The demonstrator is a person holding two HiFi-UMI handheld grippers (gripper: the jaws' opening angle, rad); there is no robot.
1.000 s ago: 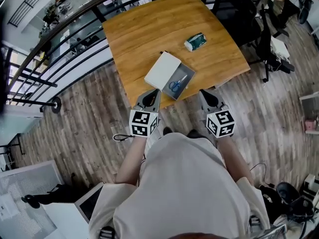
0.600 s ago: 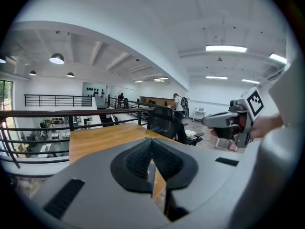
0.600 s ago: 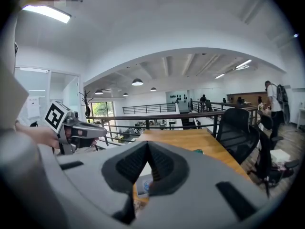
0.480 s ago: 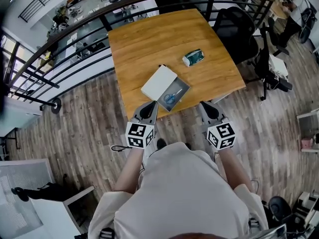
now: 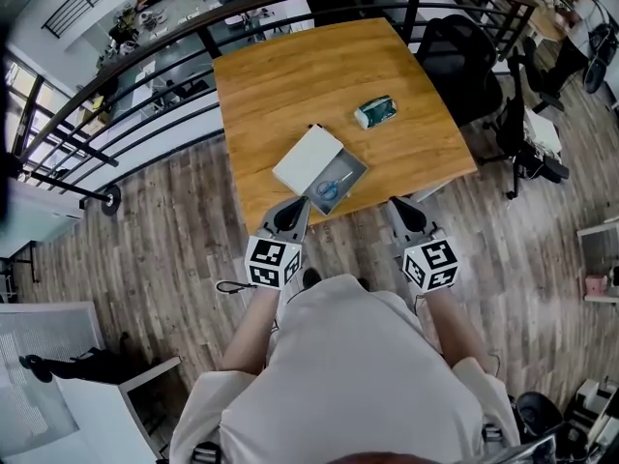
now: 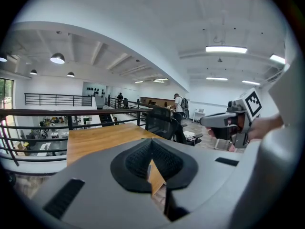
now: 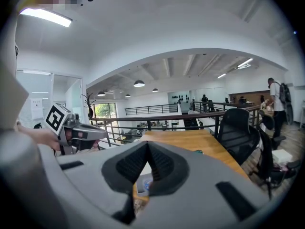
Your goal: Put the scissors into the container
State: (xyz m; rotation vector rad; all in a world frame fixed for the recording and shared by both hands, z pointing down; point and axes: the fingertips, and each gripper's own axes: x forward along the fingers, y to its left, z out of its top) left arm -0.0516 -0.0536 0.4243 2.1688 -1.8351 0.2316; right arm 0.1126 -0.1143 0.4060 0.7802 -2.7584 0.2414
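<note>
Blue-handled scissors [image 5: 327, 188] lie inside a shallow grey container [image 5: 351, 170] near the front edge of the wooden table [image 5: 290, 85]. A white lid [image 5: 308, 159] rests against the container's left side. My left gripper [image 5: 288, 213] hangs just off the table's front edge, close to the container's near corner, jaws shut and empty [image 6: 151, 152]. My right gripper [image 5: 404, 211] is held level with it further right, also shut and empty [image 7: 147, 157]. Through the slit under its jaws a bit of the container [image 7: 143, 182] shows.
A green packet [image 5: 375, 111] lies on the table's right half. A black railing [image 5: 135, 75] runs behind and left of the table. Black office chairs [image 5: 455, 37] stand at the right. The floor is wood planks. People stand far off in the gripper views.
The head view has shifted a little, so the table sits slightly higher in frame. Both grippers stay shut at the table's front edge; the scissors lie unmoved in the container.
</note>
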